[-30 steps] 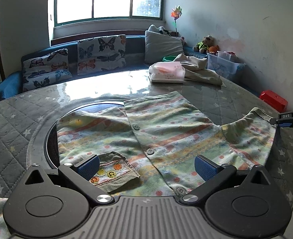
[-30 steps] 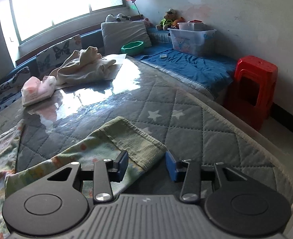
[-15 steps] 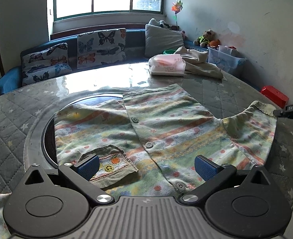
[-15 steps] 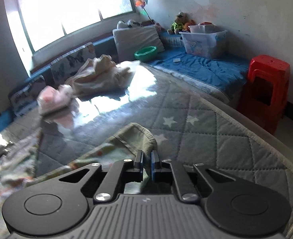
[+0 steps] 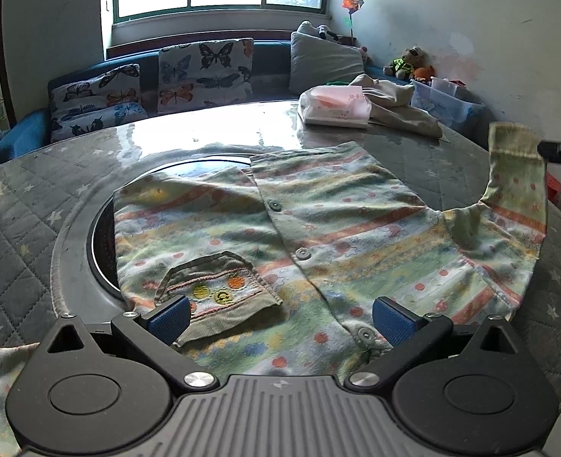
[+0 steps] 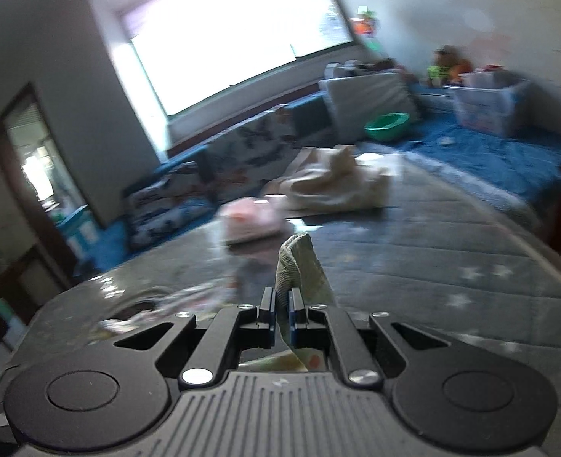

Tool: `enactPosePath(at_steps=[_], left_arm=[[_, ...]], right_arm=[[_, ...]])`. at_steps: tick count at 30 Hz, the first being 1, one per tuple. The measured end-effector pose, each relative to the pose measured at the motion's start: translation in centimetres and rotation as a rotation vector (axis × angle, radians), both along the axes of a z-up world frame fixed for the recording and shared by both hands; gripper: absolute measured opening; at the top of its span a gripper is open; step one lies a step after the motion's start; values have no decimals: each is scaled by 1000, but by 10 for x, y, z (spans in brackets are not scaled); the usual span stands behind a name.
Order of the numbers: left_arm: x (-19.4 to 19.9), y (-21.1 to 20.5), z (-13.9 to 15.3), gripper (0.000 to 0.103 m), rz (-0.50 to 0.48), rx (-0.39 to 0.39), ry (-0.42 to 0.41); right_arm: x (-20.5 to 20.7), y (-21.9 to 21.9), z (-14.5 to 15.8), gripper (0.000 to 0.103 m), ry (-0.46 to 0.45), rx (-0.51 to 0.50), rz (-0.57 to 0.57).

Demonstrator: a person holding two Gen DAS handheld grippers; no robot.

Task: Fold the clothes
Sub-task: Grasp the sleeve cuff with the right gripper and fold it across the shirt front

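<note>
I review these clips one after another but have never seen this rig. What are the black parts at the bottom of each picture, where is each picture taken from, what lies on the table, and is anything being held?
There is no robot here: a person carries a hand-held claw in each hand, and a wide-angle camera on each one looks forward along its two fingers. The black parts are those claws.

The left camera's picture shows the left claw open above a striped baby cardigan spread on the quilted table. Farther back lie a pink packet and a beige garment.

The right camera's picture is blurred. The right claw is shut on the cardigan's sleeve cuff. The left view shows that sleeve raised off the table.
</note>
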State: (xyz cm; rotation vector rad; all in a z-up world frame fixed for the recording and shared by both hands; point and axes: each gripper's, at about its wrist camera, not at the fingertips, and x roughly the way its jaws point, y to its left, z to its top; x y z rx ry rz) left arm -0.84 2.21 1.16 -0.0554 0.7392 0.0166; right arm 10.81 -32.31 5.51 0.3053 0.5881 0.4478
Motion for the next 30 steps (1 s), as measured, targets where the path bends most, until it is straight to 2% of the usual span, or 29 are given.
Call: enactPosePath(at_steps=[7, 14, 22, 28, 30], left_arm=[[-9, 21, 5, 103, 56, -28, -27], [-20, 46, 7, 103, 124, -55, -46], [-30, 66, 3, 103, 183, -73, -44], [-30, 70, 3, 103, 193, -82, -47], [-29, 70, 3, 103, 194, -82, -47]], right_arm=[[-16, 59, 20, 5, -35, 19, 197], [-31, 122, 26, 5, -33, 31, 375], [-56, 182, 9, 5, 14, -3, 553], [-67, 204, -11, 5, 69, -28, 619], [-67, 206, -15, 9, 84, -19, 629]])
